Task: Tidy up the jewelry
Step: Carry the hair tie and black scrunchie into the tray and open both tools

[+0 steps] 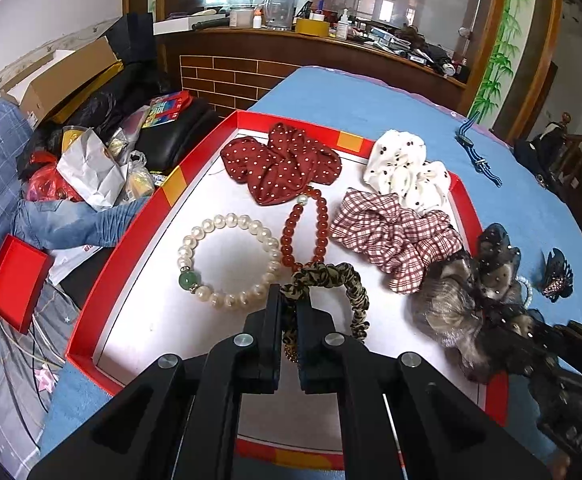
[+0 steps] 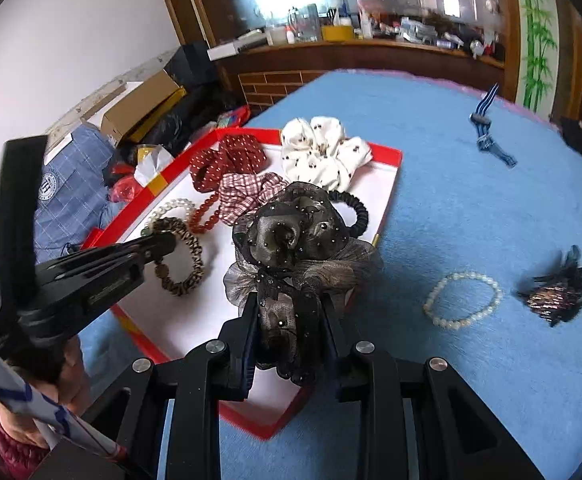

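Both grippers were mid-placement over the red tray (image 1: 123,236). Left gripper (image 1: 289,300) was clenched on a leopard-print hair tie (image 1: 331,276) lying on the tray floor beside the pearl bracelet (image 1: 227,260). Right gripper (image 2: 287,308) gripped a dark gauzy hair bow w/ tiny beads (image 2: 291,236) above the tray's near-right corner. Next, probably: set down, let go.
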`<action>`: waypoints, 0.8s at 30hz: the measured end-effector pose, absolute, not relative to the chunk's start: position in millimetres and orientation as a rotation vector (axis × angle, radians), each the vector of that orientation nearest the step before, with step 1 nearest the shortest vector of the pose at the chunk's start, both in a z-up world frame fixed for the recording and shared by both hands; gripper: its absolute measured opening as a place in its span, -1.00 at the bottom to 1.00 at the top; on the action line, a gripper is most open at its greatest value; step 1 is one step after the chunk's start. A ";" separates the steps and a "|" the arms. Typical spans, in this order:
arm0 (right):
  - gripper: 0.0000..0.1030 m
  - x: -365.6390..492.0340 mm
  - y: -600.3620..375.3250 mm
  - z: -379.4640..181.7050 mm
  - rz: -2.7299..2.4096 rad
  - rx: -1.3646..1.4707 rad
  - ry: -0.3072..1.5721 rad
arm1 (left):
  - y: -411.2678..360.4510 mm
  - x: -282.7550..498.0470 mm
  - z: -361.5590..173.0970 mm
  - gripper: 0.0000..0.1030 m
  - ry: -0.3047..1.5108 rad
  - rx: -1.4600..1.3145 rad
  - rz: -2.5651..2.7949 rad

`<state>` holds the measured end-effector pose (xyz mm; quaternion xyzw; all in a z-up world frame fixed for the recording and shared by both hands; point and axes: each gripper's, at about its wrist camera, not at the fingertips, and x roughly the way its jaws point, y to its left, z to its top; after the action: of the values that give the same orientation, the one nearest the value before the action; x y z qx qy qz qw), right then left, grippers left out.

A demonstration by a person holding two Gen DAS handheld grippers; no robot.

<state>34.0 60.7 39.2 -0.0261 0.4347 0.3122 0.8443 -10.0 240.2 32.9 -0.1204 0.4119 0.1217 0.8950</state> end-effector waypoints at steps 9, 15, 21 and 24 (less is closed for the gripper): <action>-0.29 58.9 68.5 27.7 0.656 0.002 0.955 | 244.1 -5.2 31.0 -0.89 0.853 -0.267 0.257; -0.03 53.4 64.0 37.8 0.675 0.017 0.922 | 244.1 -6.3 33.6 -0.89 0.841 -0.274 0.256; 0.02 49.5 52.0 50.4 0.690 0.061 0.900 | 242.8 -8.4 38.7 -0.58 0.829 -0.273 0.257; 0.02 48.8 40.3 58.3 0.694 0.100 0.883 | 240.9 -9.5 43.4 -0.57 0.820 -0.268 0.256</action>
<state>48.8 40.3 58.3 0.0474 0.4185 0.3287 0.8453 -9.5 240.9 43.4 -0.1296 0.3963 0.1236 0.9005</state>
